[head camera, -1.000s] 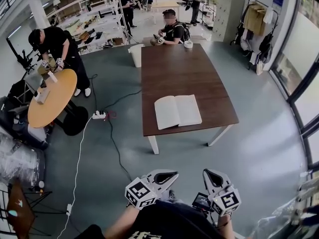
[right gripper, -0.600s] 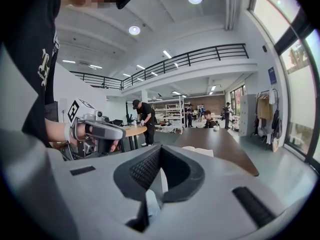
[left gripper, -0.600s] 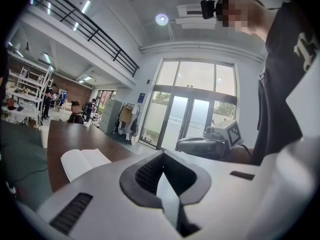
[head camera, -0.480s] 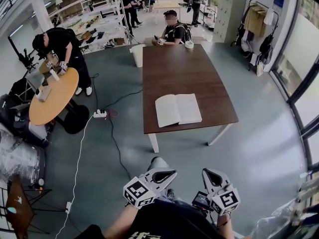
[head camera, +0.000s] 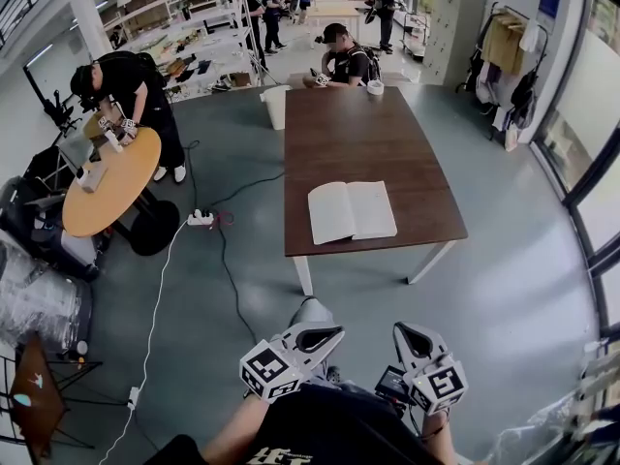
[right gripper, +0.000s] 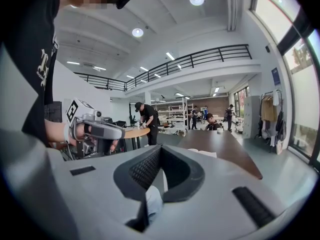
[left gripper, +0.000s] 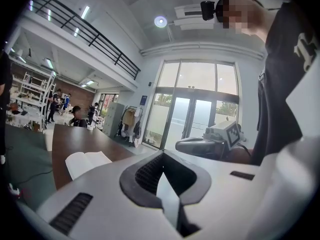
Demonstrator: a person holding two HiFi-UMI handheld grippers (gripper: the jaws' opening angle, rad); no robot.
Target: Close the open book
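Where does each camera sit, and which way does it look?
Head view: on the head, looking down at table, book, floor; left gripper and right gripper show.
Left gripper view: on that gripper, facing glass doors; torso, right gripper show.
Right gripper view: on that gripper, facing the table; left gripper shows.
All share the book.

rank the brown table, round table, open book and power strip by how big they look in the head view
1. brown table
2. round table
3. open book
4. power strip
No two look alike in size, and none sits much nearer the camera, so the order seems safe.
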